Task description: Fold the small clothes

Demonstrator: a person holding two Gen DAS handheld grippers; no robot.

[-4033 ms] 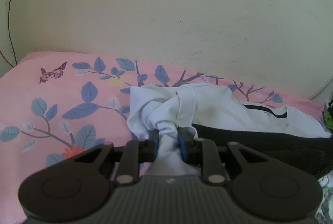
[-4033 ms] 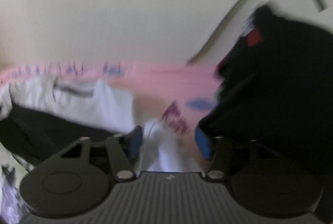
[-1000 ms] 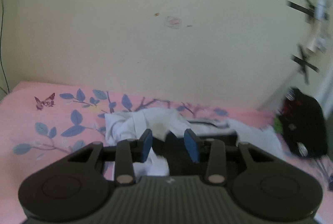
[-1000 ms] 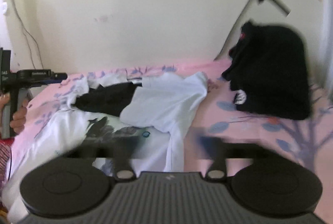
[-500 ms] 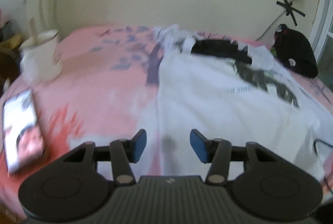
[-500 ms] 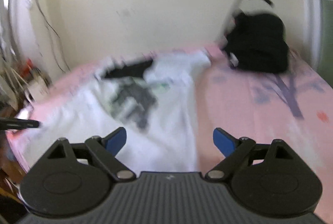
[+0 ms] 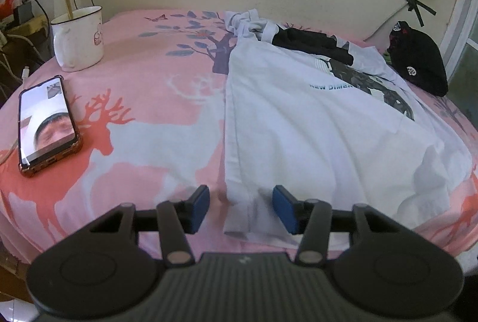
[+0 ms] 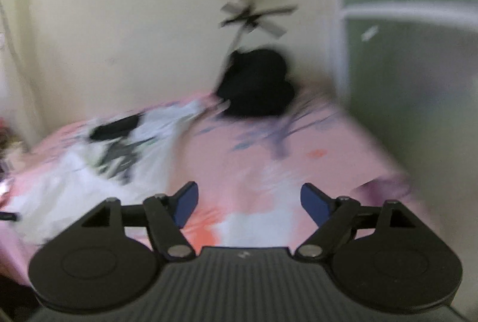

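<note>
- A white T-shirt [image 7: 313, 124] with a dark printed graphic lies spread on the bed, its lower hem toward the left wrist camera and its collar end toward the wall.
- A black garment [image 7: 310, 42] lies across the shirt's far end, beside bunched white cloth.
- The left claw [image 7: 242, 208] hangs low over the near left corner of the shirt's hem; that corner lies between the blue pads, which stand apart and do not press on it. Its jaws have just been closing.
- The right claw [image 8: 249, 204] is wide apart with nothing between the pads, only the pink bedsheet [image 8: 254, 160] below it; its jaws have just closed a little. This view is blurred.
- On the sheet left of the shirt lies a phone [image 7: 44, 121] with a lit screen, and farther back stands a white enamel mug [image 7: 79, 38].
- A black bag [image 7: 418, 59] sits at the bed's far right corner against the wall.
</note>
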